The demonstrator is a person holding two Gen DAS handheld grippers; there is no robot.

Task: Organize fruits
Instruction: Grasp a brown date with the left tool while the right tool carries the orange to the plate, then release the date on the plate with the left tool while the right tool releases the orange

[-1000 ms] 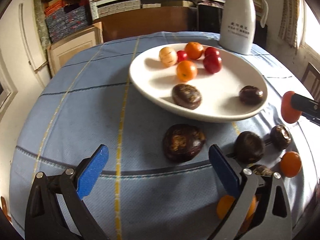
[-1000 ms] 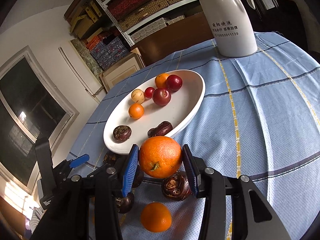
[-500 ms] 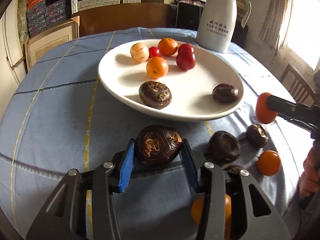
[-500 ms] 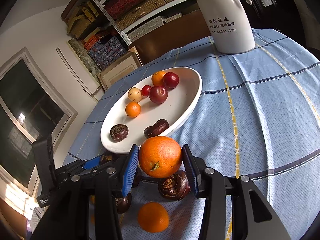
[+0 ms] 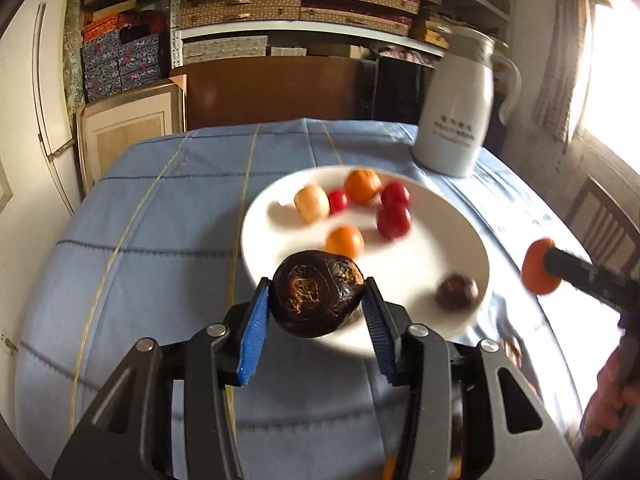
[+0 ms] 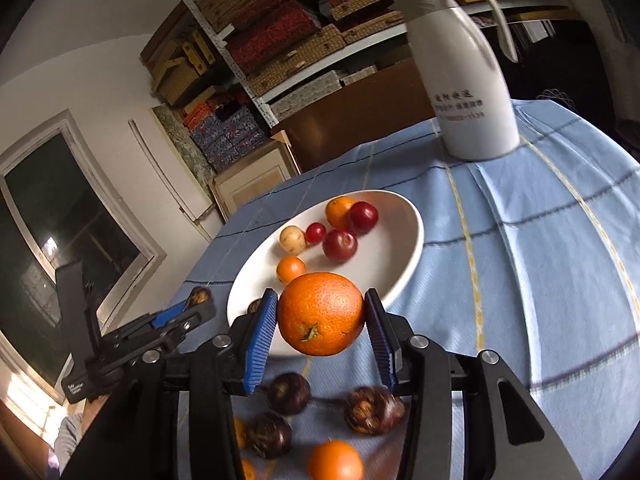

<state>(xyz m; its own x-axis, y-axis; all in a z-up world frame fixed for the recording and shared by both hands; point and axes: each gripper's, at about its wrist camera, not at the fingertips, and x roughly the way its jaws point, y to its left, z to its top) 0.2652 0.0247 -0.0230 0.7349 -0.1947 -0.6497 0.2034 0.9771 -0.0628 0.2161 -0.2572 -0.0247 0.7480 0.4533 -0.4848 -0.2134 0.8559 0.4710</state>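
Note:
My left gripper (image 5: 316, 306) is shut on a dark brown fruit (image 5: 316, 296) and holds it in the air over the near rim of the white plate (image 5: 460, 232). The plate holds small oranges, red fruits, a pale fruit and a dark one (image 5: 456, 292). My right gripper (image 6: 320, 316) is shut on a large orange (image 6: 320, 314), held above the cloth by the plate's near rim (image 6: 412, 248). It shows at the right of the left wrist view (image 5: 538, 266). The left gripper shows at the left of the right wrist view (image 6: 196, 304).
A white thermos jug (image 5: 460, 108) (image 6: 468, 80) stands behind the plate on the blue checked tablecloth (image 5: 160, 208). Several dark fruits (image 6: 288, 394) and a small orange (image 6: 334, 460) lie on the cloth under my right gripper. Shelves of boxes stand behind the table.
My left gripper closed on the dark brown fruit on the cloth and lifted it up toward the plate. My right gripper kept the orange and rose slightly.

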